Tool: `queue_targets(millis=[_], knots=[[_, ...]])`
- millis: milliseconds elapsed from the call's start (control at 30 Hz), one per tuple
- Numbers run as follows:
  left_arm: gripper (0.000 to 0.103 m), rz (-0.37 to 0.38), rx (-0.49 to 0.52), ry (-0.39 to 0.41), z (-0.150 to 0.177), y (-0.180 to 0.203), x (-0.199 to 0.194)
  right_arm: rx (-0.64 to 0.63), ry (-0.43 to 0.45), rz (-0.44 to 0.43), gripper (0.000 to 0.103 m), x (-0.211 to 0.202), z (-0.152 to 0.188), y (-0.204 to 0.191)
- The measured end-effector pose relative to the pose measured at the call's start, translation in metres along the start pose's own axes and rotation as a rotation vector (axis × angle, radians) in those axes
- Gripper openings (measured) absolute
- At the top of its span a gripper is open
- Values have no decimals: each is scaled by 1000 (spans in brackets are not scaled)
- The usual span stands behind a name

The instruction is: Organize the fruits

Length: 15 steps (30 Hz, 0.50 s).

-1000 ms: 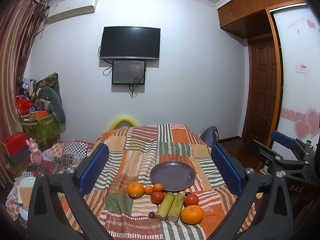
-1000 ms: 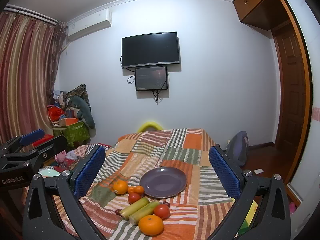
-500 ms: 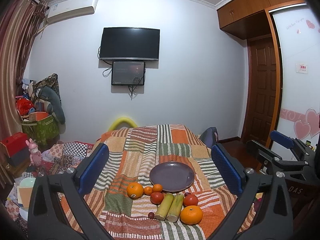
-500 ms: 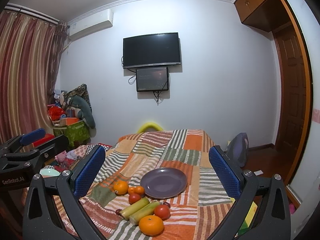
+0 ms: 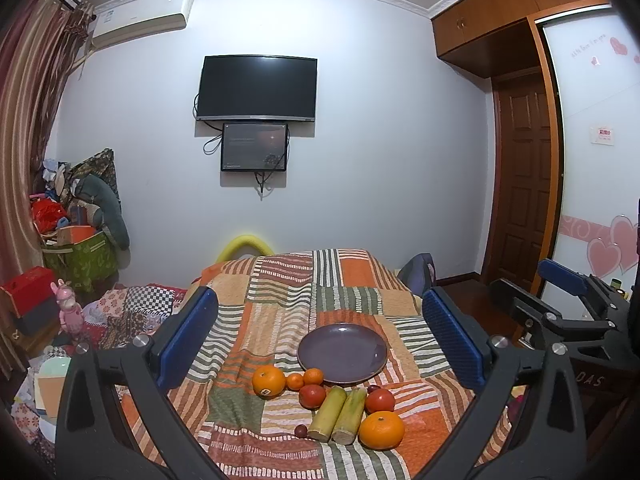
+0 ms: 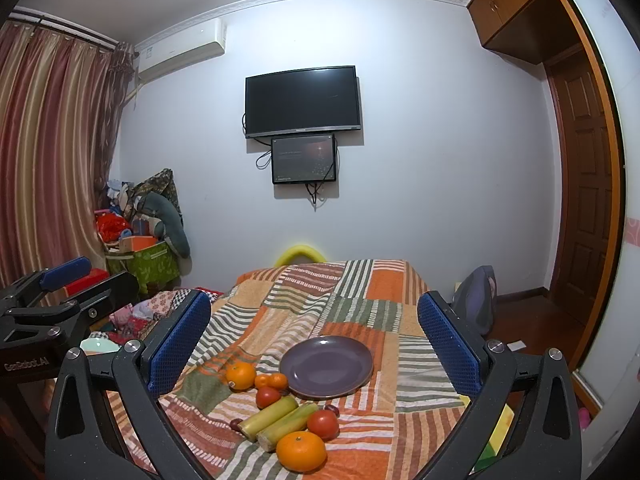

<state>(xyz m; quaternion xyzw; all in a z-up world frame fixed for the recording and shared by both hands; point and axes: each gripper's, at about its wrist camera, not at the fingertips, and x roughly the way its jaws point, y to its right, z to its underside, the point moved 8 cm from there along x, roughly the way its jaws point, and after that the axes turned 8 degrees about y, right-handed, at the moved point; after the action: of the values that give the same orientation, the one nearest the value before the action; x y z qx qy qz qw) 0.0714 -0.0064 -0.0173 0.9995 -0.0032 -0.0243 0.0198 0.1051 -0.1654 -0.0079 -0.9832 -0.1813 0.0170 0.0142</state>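
Note:
An empty purple plate lies on a striped patchwork cloth. In front of it lie two large oranges, two small tangerines, two red tomatoes, two green-yellow sugarcane pieces and small dark fruits. My left gripper is open and empty, held above and short of the fruit. My right gripper is open and empty, likewise back from the fruit. Each gripper shows at the edge of the other's view.
The cloth covers a table that reaches toward the far wall with a TV. Piled boxes and toys stand at the left. A wooden door and a dark bag are at the right.
Both views have shifted only slightly. The fruit and plate have not moved and both grippers stay open.

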Motion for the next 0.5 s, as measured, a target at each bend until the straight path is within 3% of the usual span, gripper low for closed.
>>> queue_targets(millis=[500], knots=[[103, 4, 4, -7, -1, 3, 1, 2, 2, 1, 103, 1, 0, 0]])
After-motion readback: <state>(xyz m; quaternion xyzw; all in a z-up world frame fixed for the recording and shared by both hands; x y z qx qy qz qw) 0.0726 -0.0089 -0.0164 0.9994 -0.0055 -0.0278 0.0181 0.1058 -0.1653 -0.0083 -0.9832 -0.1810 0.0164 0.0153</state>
